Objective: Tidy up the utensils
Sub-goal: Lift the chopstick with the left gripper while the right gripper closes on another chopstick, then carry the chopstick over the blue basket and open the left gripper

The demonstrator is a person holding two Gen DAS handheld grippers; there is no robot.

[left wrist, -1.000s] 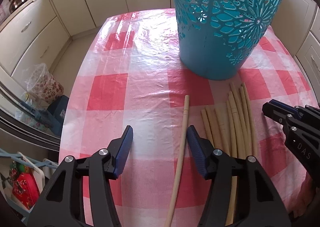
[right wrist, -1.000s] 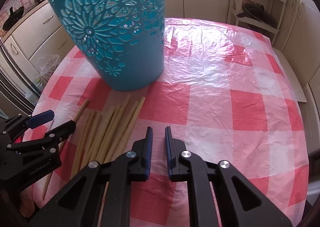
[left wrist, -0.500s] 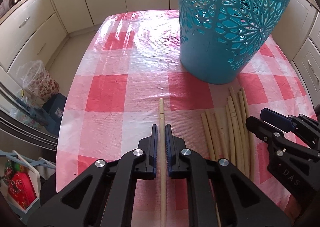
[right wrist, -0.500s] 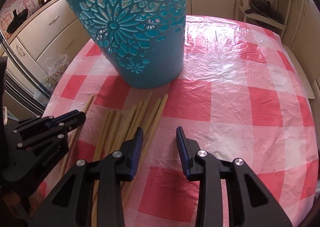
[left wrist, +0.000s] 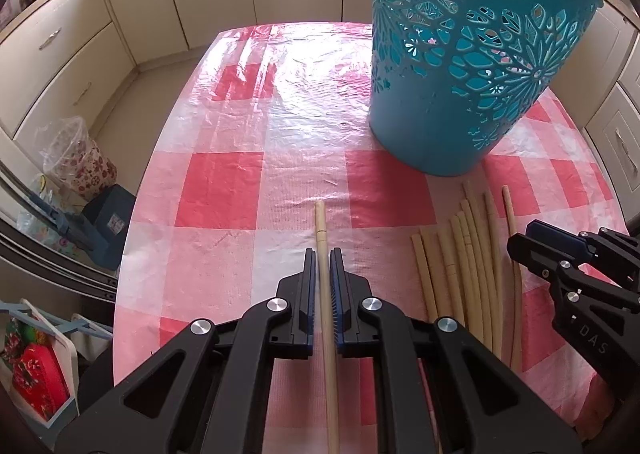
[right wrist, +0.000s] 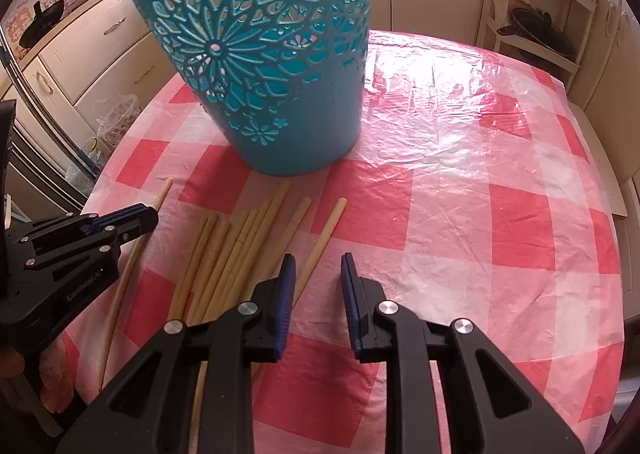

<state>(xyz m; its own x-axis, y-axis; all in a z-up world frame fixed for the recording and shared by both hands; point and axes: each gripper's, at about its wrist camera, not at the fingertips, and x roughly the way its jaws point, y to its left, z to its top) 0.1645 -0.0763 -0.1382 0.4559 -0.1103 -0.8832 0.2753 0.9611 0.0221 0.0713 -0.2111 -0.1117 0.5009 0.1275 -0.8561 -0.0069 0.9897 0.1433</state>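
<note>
Left gripper [left wrist: 321, 254]: pressed together on a single chopstick [left wrist: 321, 222], which is pinched between the pads
Chopstick pile [right wrist: 236, 242]: laid on the checked tablecloth [right wrist: 460, 182], just in front of the teal basket [right wrist: 272, 66]; one stick lies beside the right gripper's left finger
Right gripper [right wrist: 316, 262]: jaws parted, just closing; nothing is held between them

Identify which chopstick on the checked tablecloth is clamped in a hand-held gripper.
The lone chopstick lying apart, left of the bundle of chopsticks. The left hand-held gripper is shut on it; the others lie loose, ungripped, near the teal basket.
</note>
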